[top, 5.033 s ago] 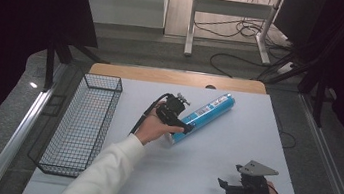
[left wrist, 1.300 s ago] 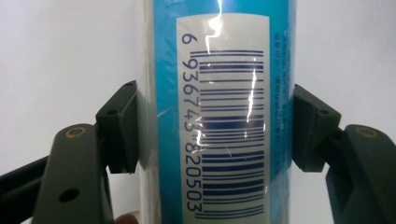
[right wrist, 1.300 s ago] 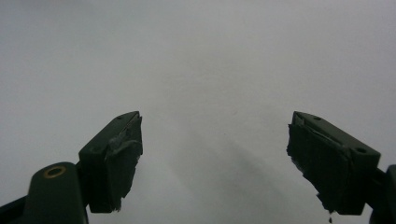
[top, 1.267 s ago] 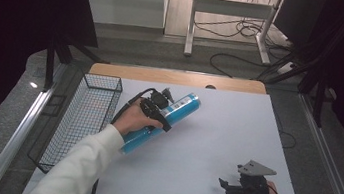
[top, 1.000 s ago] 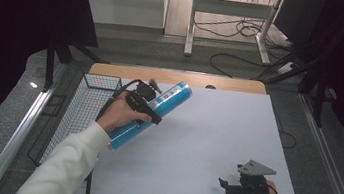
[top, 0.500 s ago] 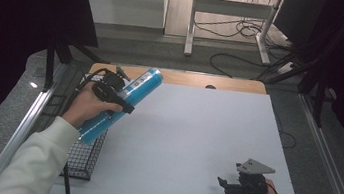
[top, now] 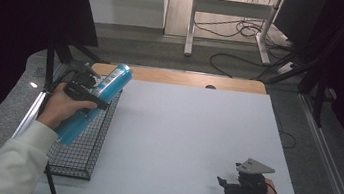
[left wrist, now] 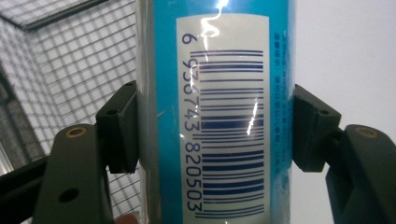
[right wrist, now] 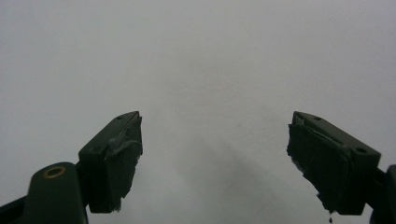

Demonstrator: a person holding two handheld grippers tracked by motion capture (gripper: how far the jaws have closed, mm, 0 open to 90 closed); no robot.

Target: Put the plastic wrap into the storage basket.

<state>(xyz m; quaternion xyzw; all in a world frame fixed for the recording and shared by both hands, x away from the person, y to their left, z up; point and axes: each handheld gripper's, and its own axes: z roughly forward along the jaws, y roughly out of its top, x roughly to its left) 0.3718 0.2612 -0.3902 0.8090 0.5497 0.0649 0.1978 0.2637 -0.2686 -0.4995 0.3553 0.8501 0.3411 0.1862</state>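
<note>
Blue can (top: 93,100) above wire basket (top: 83,150) rim

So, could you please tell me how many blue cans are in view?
1: the blue can is clamped in the left gripper, held above the wire basket at the table's left edge.

Grey floor (top: 244,68), cables (top: 234,29), white table legs (top: 191,19).

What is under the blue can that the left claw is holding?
Under the blue can held by the left claw is the wire basket. Its mesh floor shows nothing, but the can and hand cover part of it.
</note>
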